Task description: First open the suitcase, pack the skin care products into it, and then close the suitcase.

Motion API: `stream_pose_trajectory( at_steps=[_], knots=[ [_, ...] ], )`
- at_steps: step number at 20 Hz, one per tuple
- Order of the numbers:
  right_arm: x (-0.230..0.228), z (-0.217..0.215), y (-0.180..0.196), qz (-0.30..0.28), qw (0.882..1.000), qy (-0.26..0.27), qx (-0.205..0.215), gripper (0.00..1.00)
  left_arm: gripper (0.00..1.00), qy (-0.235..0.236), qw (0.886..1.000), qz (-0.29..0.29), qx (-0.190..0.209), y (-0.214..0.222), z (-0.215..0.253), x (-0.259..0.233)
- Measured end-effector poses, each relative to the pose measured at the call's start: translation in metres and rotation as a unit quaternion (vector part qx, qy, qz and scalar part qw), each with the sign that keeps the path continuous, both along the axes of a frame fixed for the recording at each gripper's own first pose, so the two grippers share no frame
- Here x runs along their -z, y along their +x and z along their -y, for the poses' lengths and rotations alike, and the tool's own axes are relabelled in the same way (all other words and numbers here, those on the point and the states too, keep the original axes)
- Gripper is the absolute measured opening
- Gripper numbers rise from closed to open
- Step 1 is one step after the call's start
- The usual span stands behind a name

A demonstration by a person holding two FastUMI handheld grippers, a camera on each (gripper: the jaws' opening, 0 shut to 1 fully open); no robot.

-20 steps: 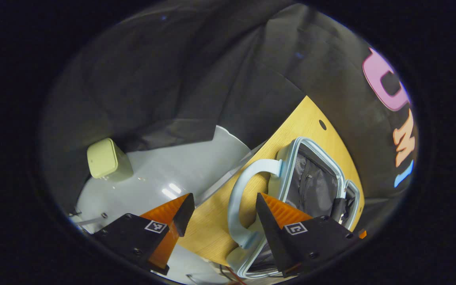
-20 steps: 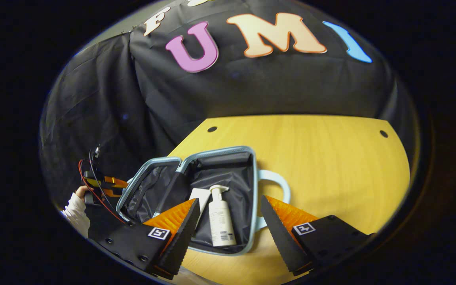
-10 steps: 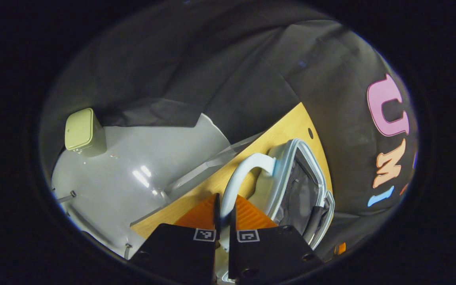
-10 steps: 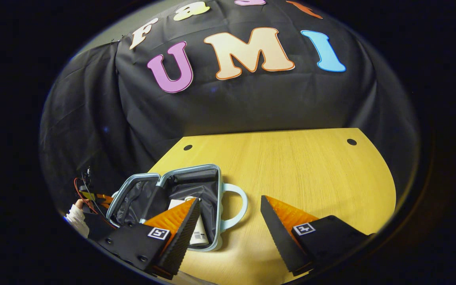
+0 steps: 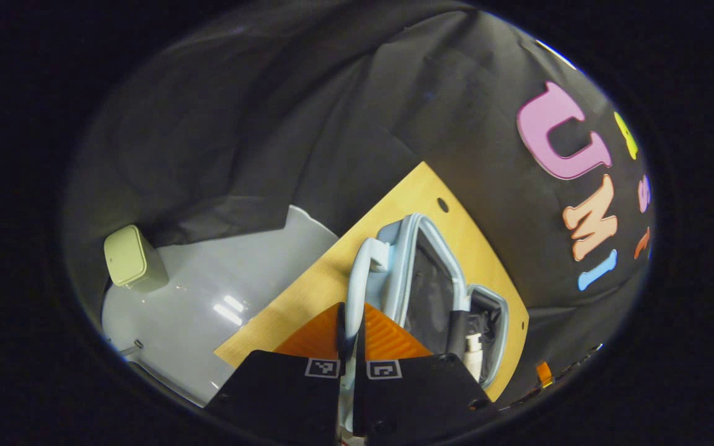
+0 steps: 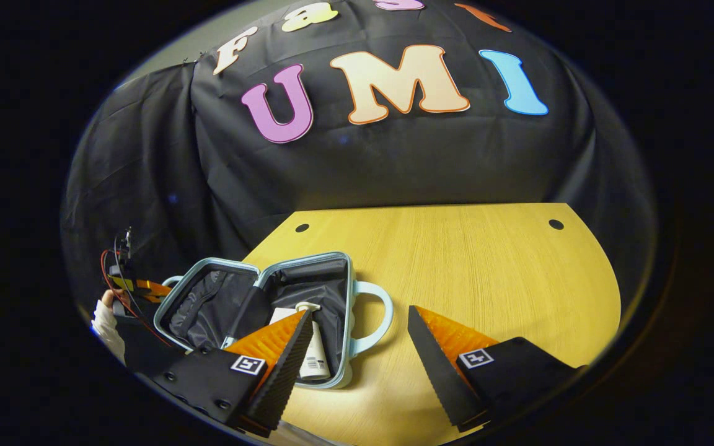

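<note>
My left gripper (image 5: 351, 331), spread a second ago, now clamps the handle (image 5: 357, 282) of the pale blue hard-shell suitcase (image 6: 258, 310) at lower centre, lifting that half to close. White pump bottle (image 6: 313, 347) inside; my right gripper (image 6: 357, 353) hangs unclenched over the wooden worktop (image 6: 487, 272).

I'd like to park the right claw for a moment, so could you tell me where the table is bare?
The table is bare from the suitcase handle rightward to the far edge and back to the booth wall. It is crowded inside the suitcase, where a pump bottle lies, and beside its lid, where the left claw grips the other handle.
</note>
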State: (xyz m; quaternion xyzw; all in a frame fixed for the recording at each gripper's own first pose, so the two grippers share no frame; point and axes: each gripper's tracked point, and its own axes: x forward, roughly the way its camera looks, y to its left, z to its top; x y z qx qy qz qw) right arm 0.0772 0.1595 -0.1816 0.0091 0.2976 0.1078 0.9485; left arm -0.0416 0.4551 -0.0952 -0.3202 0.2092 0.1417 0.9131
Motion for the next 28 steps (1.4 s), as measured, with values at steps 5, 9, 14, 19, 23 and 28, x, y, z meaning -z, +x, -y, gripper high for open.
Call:
stream_pose_trajectory(
  at_steps=[5, 9, 14, 19, 23, 28],
  knots=[
    [-0.006, 0.011, -0.002, 0.008, 1.0, 0.011, 0.002, 0.97, 0.01, 0.066, 0.996, 0.033, 0.054, 0.007, 0.053, -0.077],
    [-0.018, 0.03, -0.008, 0.019, 0.999, 0.024, 0.012, 0.97, 0.02, 0.107, 0.986, 0.062, 0.108, 0.02, 0.117, -0.123],
    [-0.03, 0.068, -0.017, 0.029, 0.998, 0.037, 0.041, 0.97, 0.03, 0.141, 0.974, 0.077, 0.163, 0.04, 0.19, -0.146],
    [-0.04, 0.108, -0.03, 0.038, 0.996, 0.045, 0.073, 0.97, 0.03, 0.147, 0.956, 0.094, 0.234, 0.056, 0.274, -0.155],
    [-0.05, 0.134, -0.042, 0.048, 0.993, 0.047, 0.094, 0.97, 0.04, 0.124, 0.946, 0.097, 0.283, 0.078, 0.339, -0.141],
    [-0.057, 0.15, -0.052, 0.058, 0.992, 0.041, 0.104, 0.97, 0.04, 0.084, 0.935, 0.077, 0.335, 0.109, 0.412, -0.096]
  ],
)
